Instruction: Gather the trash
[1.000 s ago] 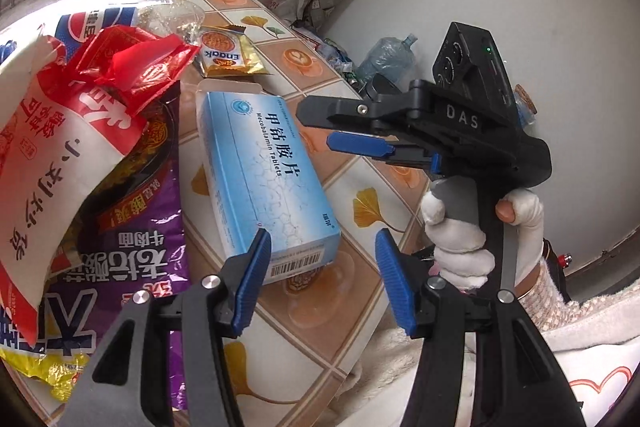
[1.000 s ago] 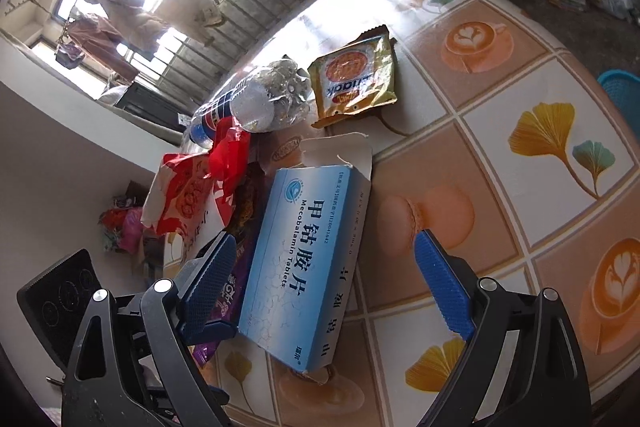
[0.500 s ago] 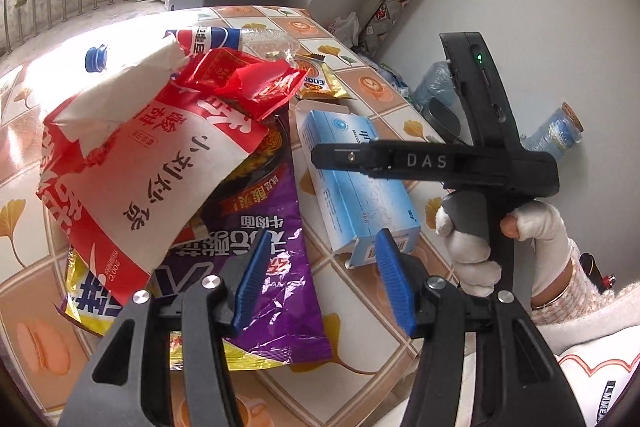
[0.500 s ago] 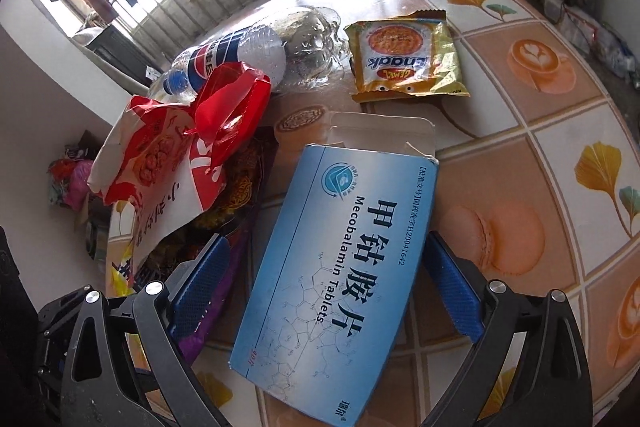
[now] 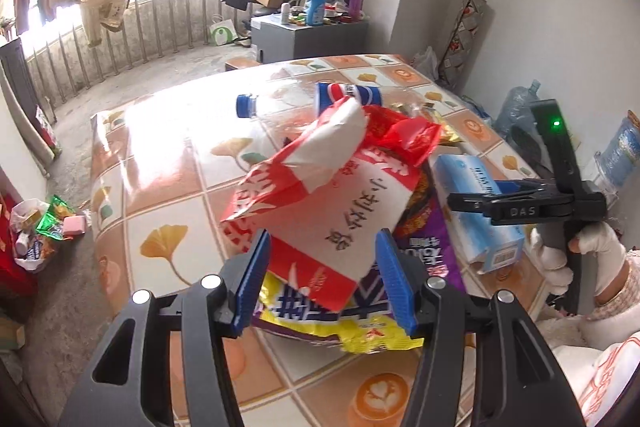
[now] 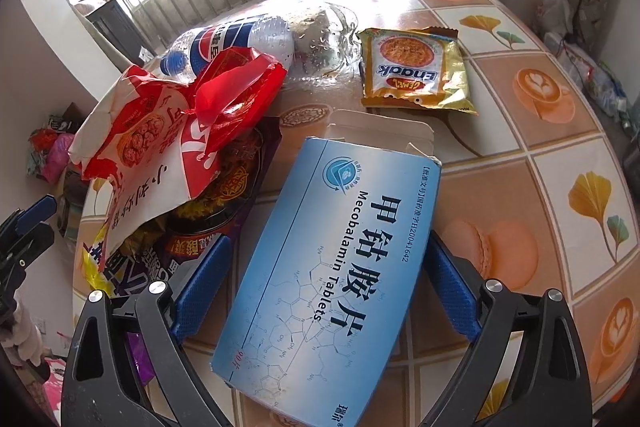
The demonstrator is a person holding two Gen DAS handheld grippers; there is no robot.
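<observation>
Trash lies on a tiled table (image 5: 160, 195). My left gripper (image 5: 324, 279) is open, its fingers either side of the near end of a red and white snack bag (image 5: 320, 195), which lies on a purple and yellow bag (image 5: 344, 327). My right gripper (image 6: 320, 291) is open and straddles a blue medicine box (image 6: 332, 267) with an open flap; the box also shows in the left wrist view (image 5: 476, 219). Behind lie a crushed clear bottle (image 6: 256, 39) and a yellow Enaak packet (image 6: 416, 67).
A trash bag (image 5: 36, 227) with wrappers sits on the floor left of the table. A grey cabinet (image 5: 308, 35) with bottles stands behind it. Water jugs (image 5: 516, 107) stand by the right wall. The table's right half (image 6: 560, 147) holds nothing.
My left gripper has swung left from the blue box to the red and white bag. My right gripper has come down closer around the blue box.
</observation>
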